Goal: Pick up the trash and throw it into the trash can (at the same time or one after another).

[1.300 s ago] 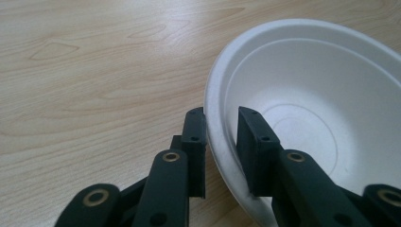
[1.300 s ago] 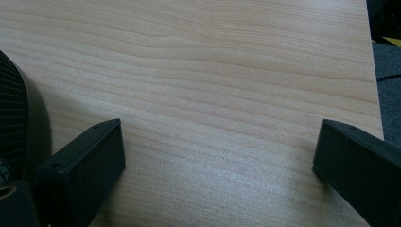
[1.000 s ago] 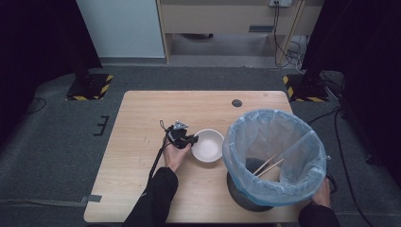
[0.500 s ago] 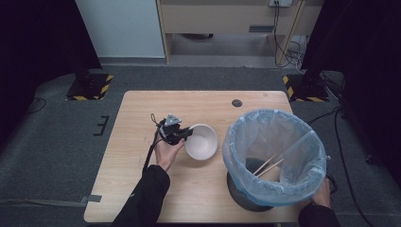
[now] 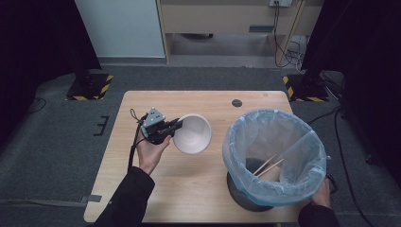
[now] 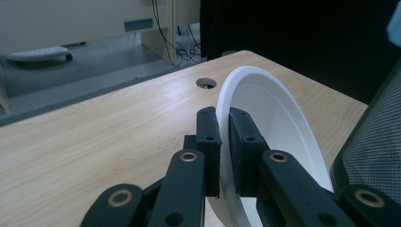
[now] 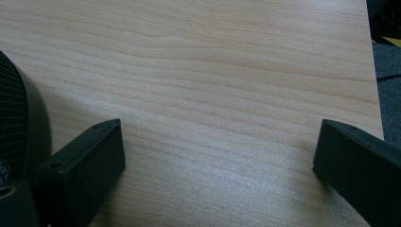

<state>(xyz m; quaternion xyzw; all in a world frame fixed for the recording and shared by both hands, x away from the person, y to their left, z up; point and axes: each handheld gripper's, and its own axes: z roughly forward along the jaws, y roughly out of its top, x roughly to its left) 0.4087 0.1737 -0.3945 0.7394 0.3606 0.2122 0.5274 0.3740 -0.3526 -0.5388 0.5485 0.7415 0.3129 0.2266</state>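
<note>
A white bowl (image 5: 193,135) hangs tilted above the wooden table (image 5: 198,189), left of centre. My left gripper (image 5: 177,125) is shut on its left rim, held by a hand in a dark sleeve. In the left gripper view the black jaws (image 6: 225,118) pinch the thin rim of the bowl (image 6: 279,118), one pad inside and one outside. My right gripper (image 7: 220,142) is open, its jaws wide apart low over bare wood with nothing between them. The right hand (image 5: 324,191) rests at the table's near right corner, behind the bin.
A black mesh bin with a pale blue liner (image 5: 283,120) stands at the right front; two wooden chopsticks (image 5: 268,165) lie inside. Its mesh wall (image 7: 14,118) is just left of the right jaws. A round cable hole (image 5: 237,103) sits near the far edge.
The left hand has lifted the bowl off the table and carried it a little left and away, tilting it. The right hand and the bin have stayed put.
</note>
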